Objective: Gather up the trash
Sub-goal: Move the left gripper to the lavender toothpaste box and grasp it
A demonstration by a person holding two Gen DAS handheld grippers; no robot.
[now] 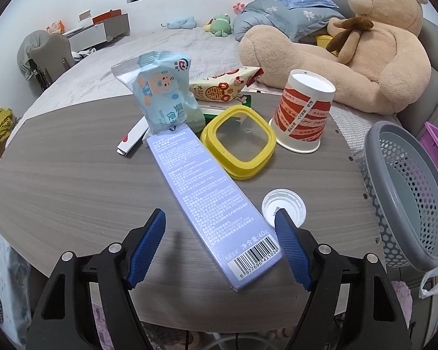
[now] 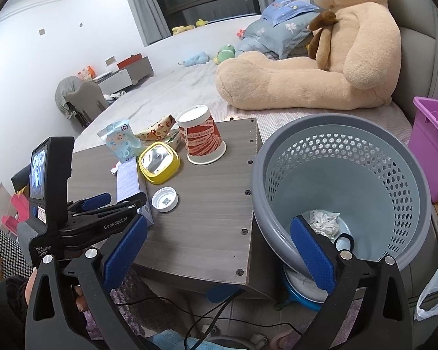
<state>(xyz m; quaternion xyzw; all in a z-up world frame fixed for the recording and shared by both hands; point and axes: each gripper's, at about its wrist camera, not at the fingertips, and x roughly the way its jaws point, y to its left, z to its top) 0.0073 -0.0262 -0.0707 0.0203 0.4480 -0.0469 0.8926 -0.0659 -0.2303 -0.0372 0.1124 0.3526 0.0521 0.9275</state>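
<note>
- Left gripper [image 1: 220, 243] is low over the table, jaws wide, straddling the near end of the lilac box [image 1: 207, 201]; pads not pressing yet.
- Right gripper [image 2: 217, 248] gapes empty at the bin [image 2: 365, 134], crumpled paper [image 2: 324, 221] already inside.
- Likely step: grab the box. Next: close, lift, carry right.
- Grey wooden table [image 1: 73, 180] beside a bed, big teddy bear [image 1: 379, 46] behind.

Left gripper [image 1: 220, 243], right gripper [image 2: 219, 252] — jaws apart
</note>
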